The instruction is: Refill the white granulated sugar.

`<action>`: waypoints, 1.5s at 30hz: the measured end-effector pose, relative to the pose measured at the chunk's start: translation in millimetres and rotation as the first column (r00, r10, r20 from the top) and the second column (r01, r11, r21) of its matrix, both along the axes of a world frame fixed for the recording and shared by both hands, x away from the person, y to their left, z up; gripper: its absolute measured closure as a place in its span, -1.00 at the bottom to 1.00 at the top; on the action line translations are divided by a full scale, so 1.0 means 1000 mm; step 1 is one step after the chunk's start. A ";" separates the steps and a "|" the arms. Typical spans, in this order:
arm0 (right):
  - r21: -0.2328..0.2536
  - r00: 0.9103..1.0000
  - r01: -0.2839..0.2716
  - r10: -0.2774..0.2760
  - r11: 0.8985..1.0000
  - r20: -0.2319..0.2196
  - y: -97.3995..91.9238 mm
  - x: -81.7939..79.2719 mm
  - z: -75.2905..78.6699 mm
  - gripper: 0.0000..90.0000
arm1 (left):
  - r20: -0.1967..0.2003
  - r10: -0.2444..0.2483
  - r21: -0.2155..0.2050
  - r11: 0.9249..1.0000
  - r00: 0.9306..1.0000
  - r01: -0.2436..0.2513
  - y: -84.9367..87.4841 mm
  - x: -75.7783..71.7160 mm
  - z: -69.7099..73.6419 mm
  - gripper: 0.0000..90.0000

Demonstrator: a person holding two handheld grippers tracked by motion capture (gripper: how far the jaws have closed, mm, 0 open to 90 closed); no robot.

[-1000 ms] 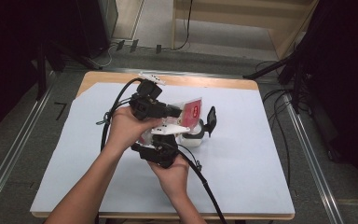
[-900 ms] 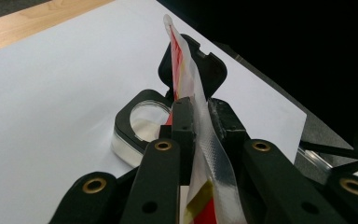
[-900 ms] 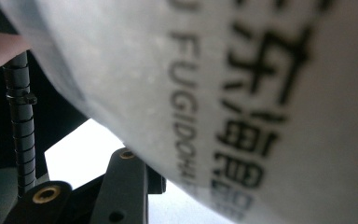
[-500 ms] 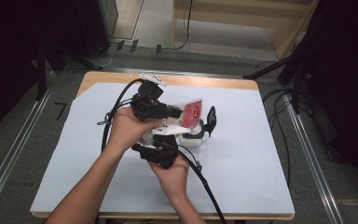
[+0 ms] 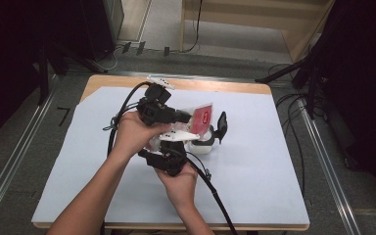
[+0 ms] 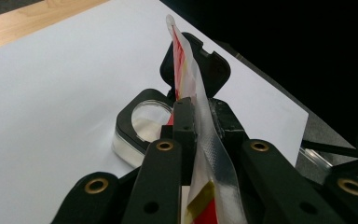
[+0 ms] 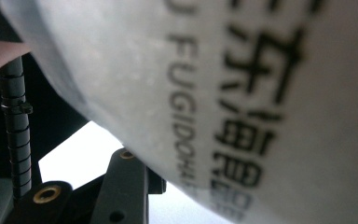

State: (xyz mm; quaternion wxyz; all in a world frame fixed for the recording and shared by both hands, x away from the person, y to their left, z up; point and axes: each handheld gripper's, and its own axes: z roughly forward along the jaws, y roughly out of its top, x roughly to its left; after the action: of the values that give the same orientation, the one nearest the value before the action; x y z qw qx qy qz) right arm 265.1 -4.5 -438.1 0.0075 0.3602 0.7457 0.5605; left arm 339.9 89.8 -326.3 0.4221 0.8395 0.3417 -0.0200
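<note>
A red and clear packet (image 5: 203,117) is held up over the middle of the white sheet. My left gripper (image 5: 186,117) is shut on its sealed clear edge (image 6: 200,116), with both jaws pinched flat against the film. My right gripper (image 5: 177,141) comes up from below, and the packet's white printed side (image 7: 237,93) lies right over its camera, so its pads are hidden. Just beyond the packet stands a small clear container (image 6: 144,121) with a black rim and its black flip lid (image 6: 214,70) raised; the high view shows the container (image 5: 201,144) under the packet.
A white sheet (image 5: 274,171) covers the wooden table (image 5: 225,85). Black cables (image 5: 215,196) trail from both grippers toward the front and left. Metal rails and dark stands flank the table on both sides.
</note>
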 end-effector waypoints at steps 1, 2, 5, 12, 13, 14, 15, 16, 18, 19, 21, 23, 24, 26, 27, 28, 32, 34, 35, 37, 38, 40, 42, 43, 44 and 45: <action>0.001 1.000 0.000 0.000 1.000 -0.001 0.000 0.001 0.000 0.41 | -0.008 -0.003 -0.001 1.000 1.000 0.003 0.000 0.001 0.000 0.85; 0.002 1.000 0.003 -0.003 1.000 -0.002 0.000 0.001 0.001 0.41 | -0.017 -0.005 0.003 1.000 1.000 0.005 0.000 0.002 0.001 0.85; 0.002 1.000 0.008 -0.008 1.000 -0.001 0.000 0.002 0.002 0.41 | -0.038 -0.007 0.008 1.000 0.999 0.007 -0.001 0.007 0.002 0.86; -0.007 1.000 0.005 -0.005 1.000 -0.005 0.002 0.002 0.002 0.42 | -0.017 0.002 0.016 1.000 1.000 -0.002 0.001 0.003 0.002 0.86; -0.007 1.000 0.004 -0.004 1.000 -0.005 0.002 0.002 0.002 0.41 | -0.014 0.002 0.013 1.000 1.000 -0.002 0.002 0.002 0.002 0.86; -0.002 1.000 0.003 -0.003 1.000 -0.005 0.002 0.001 0.002 0.41 | -0.008 0.006 0.011 1.000 1.000 -0.006 0.001 0.001 0.003 0.86; -0.002 1.000 0.003 -0.003 1.000 -0.004 0.002 0.001 0.003 0.41 | -0.004 0.005 0.012 1.000 1.000 -0.005 0.001 0.000 0.003 0.86; 0.001 1.000 0.004 -0.004 1.000 -0.005 0.002 0.000 0.003 0.41 | -0.002 0.005 0.016 1.000 1.000 -0.005 0.000 -0.001 0.003 0.86; 0.001 1.000 0.003 -0.003 1.000 -0.004 0.001 0.000 0.003 0.41 | 0.005 0.004 0.017 1.000 1.000 -0.004 -0.001 -0.001 0.003 0.86; 0.002 1.000 0.003 -0.003 1.000 -0.003 0.000 0.000 0.003 0.41 | 0.004 0.004 0.017 1.000 1.000 -0.004 -0.002 -0.001 0.003 0.86; 0.006 1.000 0.003 -0.003 1.000 -0.005 -0.001 0.000 0.003 0.41 | 0.001 0.009 0.014 1.000 1.000 -0.009 -0.004 -0.001 0.003 0.86; 0.010 1.000 0.003 -0.003 1.000 -0.009 -0.002 0.000 0.004 0.41 | -0.003 0.008 0.018 1.000 1.000 -0.008 -0.005 0.000 0.004 0.86; 0.012 1.000 0.002 -0.002 1.000 -0.011 -0.002 0.001 0.004 0.41 | 0.001 0.006 0.019 1.000 1.000 -0.006 -0.005 0.001 0.005 0.86; 0.012 1.000 0.006 -0.006 1.000 -0.008 -0.003 0.001 0.005 0.41 | 0.004 0.005 0.013 1.000 1.000 -0.005 -0.006 0.001 0.005 0.86; 0.008 1.000 0.005 -0.005 1.000 -0.004 -0.003 0.001 0.005 0.41 | 0.006 0.005 0.012 1.000 1.000 -0.005 -0.007 0.001 0.005 0.86; 0.005 1.000 0.005 -0.005 1.000 -0.002 -0.004 0.001 0.005 0.41 | 0.004 0.004 0.011 1.000 1.000 -0.004 -0.007 0.001 0.005 0.87; -0.001 1.000 0.000 0.000 1.000 -0.006 -0.004 0.001 0.005 0.41 | 0.006 0.007 0.020 1.000 1.000 -0.007 -0.007 0.001 0.004 0.87; 0.001 1.000 -0.002 0.002 1.000 -0.007 -0.004 0.002 0.005 0.41 | 0.009 0.005 0.015 1.000 1.000 -0.005 -0.008 0.001 0.004 0.87; 0.000 1.000 -0.001 0.001 1.000 -0.008 -0.004 0.002 0.005 0.41 | 0.008 0.005 0.015 1.000 1.000 -0.005 -0.008 0.001 0.004 0.87; 0.000 1.000 -0.001 0.001 1.000 -0.007 -0.004 0.002 0.005 0.41 | 0.009 0.004 0.012 1.000 1.000 -0.004 -0.008 0.001 0.004 0.87; 0.000 1.000 0.001 -0.001 1.000 -0.005 -0.004 0.002 0.005 0.41 | 0.011 0.005 0.012 1.000 1.000 -0.005 -0.007 0.000 0.005 0.87; -0.004 1.000 0.000 0.000 1.000 -0.001 -0.004 0.002 0.005 0.41 | 0.012 0.005 0.019 1.000 1.000 -0.005 -0.007 0.000 0.005 0.87; -0.006 1.000 0.001 -0.001 1.000 0.000 -0.004 0.002 0.005 0.41 | 0.017 0.004 0.015 1.000 1.000 -0.004 -0.007 0.000 0.005 0.87; -0.006 1.000 0.001 -0.001 1.000 0.001 -0.004 0.002 0.005 0.41 | 0.019 0.005 0.015 1.000 1.000 -0.005 -0.007 -0.001 0.005 0.87; -0.007 1.000 0.000 0.000 1.000 0.003 -0.004 0.002 0.005 0.41 | 0.019 0.006 0.012 1.000 1.000 -0.006 -0.007 -0.001 0.005 0.87; -0.007 1.000 -0.001 0.001 1.000 0.004 -0.004 0.002 0.005 0.41 | 0.020 0.006 0.012 1.000 1.000 -0.006 -0.007 -0.001 0.005 0.87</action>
State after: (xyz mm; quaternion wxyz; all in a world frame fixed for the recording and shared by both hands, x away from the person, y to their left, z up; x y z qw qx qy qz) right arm 266.9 -8.3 -432.9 0.0099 0.3588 0.7478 0.5585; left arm 338.9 82.6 -320.9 0.4205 0.8412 0.3399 -0.0082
